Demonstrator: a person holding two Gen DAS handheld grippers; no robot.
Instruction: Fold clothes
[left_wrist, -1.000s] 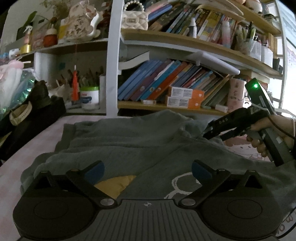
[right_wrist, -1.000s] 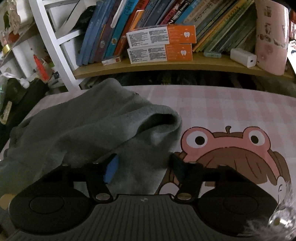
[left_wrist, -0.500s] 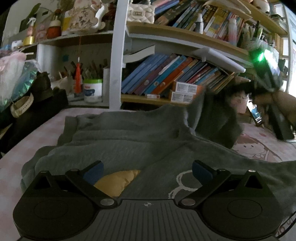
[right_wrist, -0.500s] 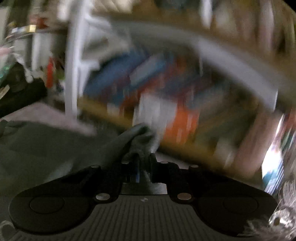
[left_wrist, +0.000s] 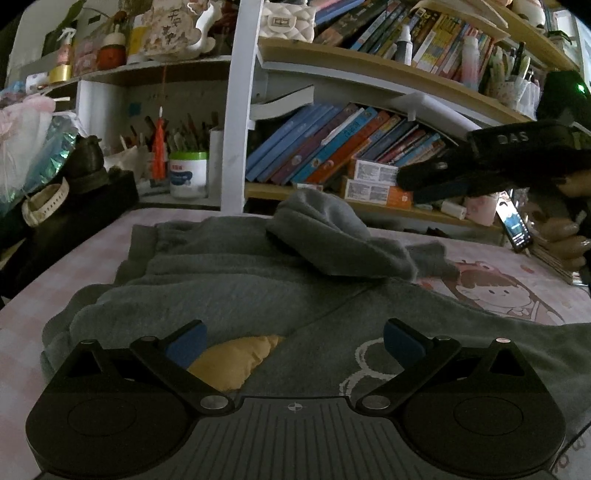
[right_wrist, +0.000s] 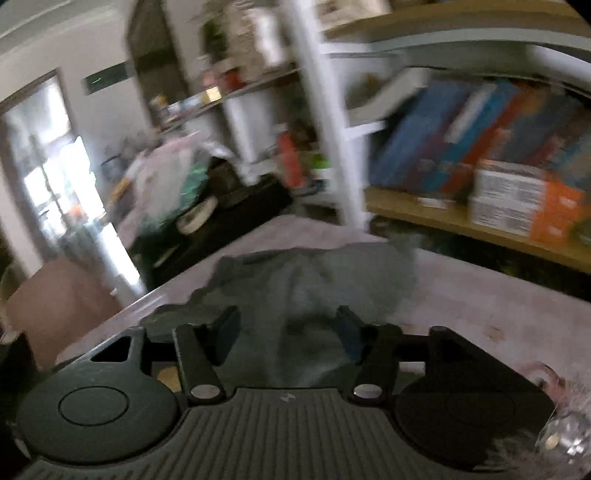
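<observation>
Since the earlier frames, the sleeve (left_wrist: 343, 236) of the grey fleece sweatshirt (left_wrist: 229, 284) has been carried from the right side of the garment and is now laid in a soft heap over its upper middle, in the centre of the left wrist view. The right gripper (right_wrist: 288, 332) has been lifted away; in the left wrist view it is seen at the right edge of the frame, above the pink printed bed cover (left_wrist: 517, 291) and apart from the cloth. Its jaws have just been opening, and in the blurred right wrist view nothing is pinched between them; the grey fabric is only seen beyond them, so the sleeve is judged to be released. The left gripper (left_wrist: 293, 341) is held with its fingers spread wide over the lower part of the sweatshirt, near a yellow patch (left_wrist: 236, 358), and nothing is grasped by it. The sweatshirt is spread on the bed cover in front of the wooden bookshelf (left_wrist: 369, 70). One sleeve fold seems done, but the heap is bulky and probably must be flattened before the next fold.
</observation>
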